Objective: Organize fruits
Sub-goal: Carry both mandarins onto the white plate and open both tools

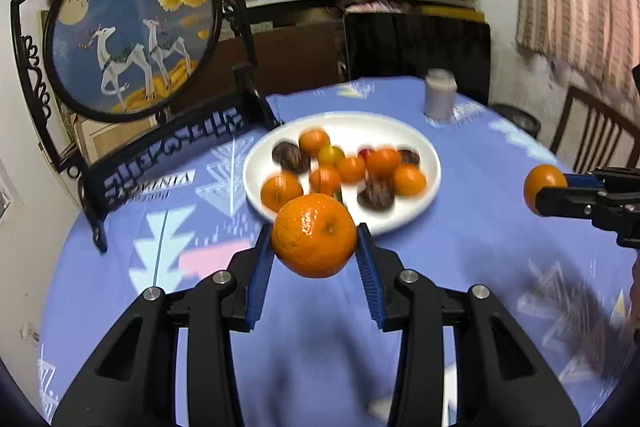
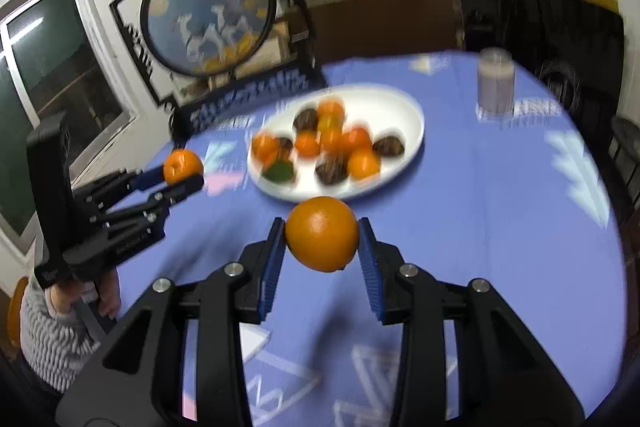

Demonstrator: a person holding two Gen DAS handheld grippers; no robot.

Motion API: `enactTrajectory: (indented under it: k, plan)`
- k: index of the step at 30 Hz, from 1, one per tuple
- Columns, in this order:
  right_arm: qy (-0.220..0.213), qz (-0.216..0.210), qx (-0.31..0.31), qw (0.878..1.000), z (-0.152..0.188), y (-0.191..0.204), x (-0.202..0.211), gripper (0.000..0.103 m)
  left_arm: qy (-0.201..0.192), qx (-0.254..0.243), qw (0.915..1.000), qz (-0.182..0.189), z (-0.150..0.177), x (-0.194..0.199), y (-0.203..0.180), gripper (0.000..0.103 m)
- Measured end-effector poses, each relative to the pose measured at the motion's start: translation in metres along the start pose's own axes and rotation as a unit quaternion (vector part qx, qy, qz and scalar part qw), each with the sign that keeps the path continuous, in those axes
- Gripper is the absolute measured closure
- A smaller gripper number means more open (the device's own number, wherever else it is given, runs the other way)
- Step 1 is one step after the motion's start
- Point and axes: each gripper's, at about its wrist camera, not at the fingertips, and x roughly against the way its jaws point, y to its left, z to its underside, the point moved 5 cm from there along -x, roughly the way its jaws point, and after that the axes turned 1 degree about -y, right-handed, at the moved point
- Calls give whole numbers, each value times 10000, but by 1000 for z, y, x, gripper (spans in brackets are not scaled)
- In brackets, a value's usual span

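Left tool (image 1: pixel 315 241) clamped on dimpled mandarin (image 1: pixel 314 235), held above blue-clothed surface (image 1: pixel 480 227) just short of white plate (image 1: pixel 420 143). Right tool (image 2: pixel 322 241) clamped on smooth orange (image 2: pixel 322 233), also near plate's front rim. Plate holds blurred orange and dark fruits (image 1: pixel 348 169). Jar (image 1: pixel 440 93) beyond plate.

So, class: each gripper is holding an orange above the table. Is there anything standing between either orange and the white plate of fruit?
Nothing visible. The left gripper holds its orange just short of the white plate, and only bare blue tablecloth separates the right gripper's orange from it.
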Motion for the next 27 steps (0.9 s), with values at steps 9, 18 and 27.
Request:
enactTrajectory:
  k: [9,18,27]
  plan:
    - [-471,71,-291,9984,-77,-18,-59,66,-120,462,9988,120,-57,-60,11,61]
    - [-28,235,-657,9976,-101,-53,-157,66,226,883,9952,357,-75,-133,18,61]
    - [-38,397,-525,9978,-93,-58,-160,47,537,806,9951,174,-55,-155,14,47]
